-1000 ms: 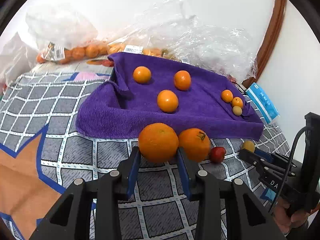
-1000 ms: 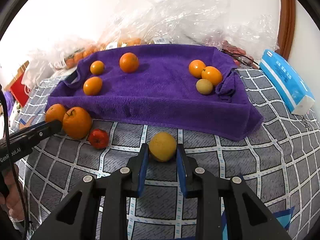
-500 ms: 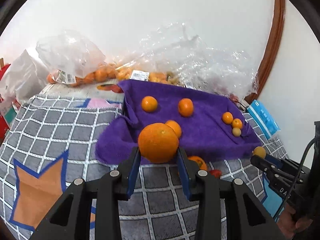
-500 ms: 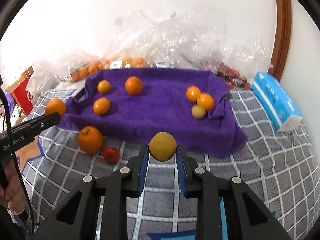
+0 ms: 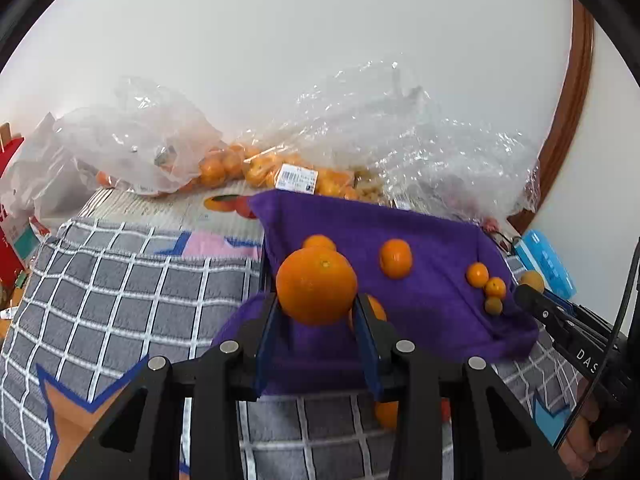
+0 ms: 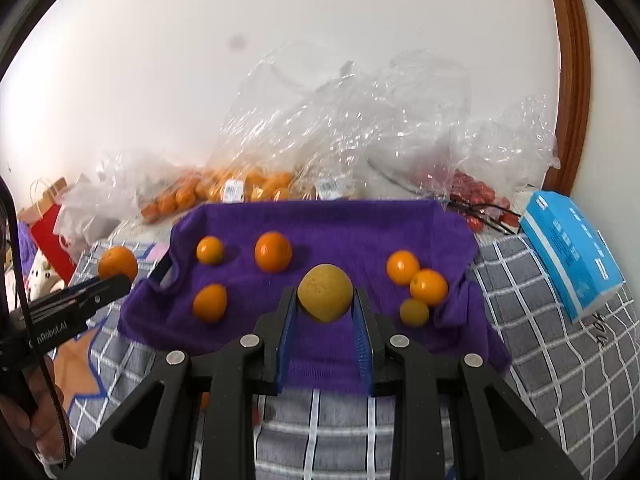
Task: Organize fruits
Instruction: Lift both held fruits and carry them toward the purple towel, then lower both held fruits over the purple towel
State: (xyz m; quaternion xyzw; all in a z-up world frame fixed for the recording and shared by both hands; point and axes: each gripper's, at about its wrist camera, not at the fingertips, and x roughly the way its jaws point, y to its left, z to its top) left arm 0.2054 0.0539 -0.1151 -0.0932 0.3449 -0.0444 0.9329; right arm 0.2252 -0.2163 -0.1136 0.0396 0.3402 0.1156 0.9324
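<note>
Both grippers up off the bed; left gripper clenched on a big orange, blue pads pressing each side of it, fruit held in the air above the near-left part of the purple towel; right gripper likewise clamped on a yellow-green fruit, prob. a lemon or pale citrus, can't tell which, hanging over the towel's front middle.

On the towel, seen from the right wrist: three small oranges on the left side, well apart from each other; on the right side a tight cluster, two kumquat-size oranges touching w/ a small yellow fruit just beside them. Towel spread over a gray checked blanket; one more orange lies on the blanket below the left gripper, partly hidden by its finger.

Behind the towel, vs. the wall: crumpled clear plastic bags, some w/ oranges inside; red fruit in the bag far right. Blue tissue pack to the right of the towel, apart from it.
</note>
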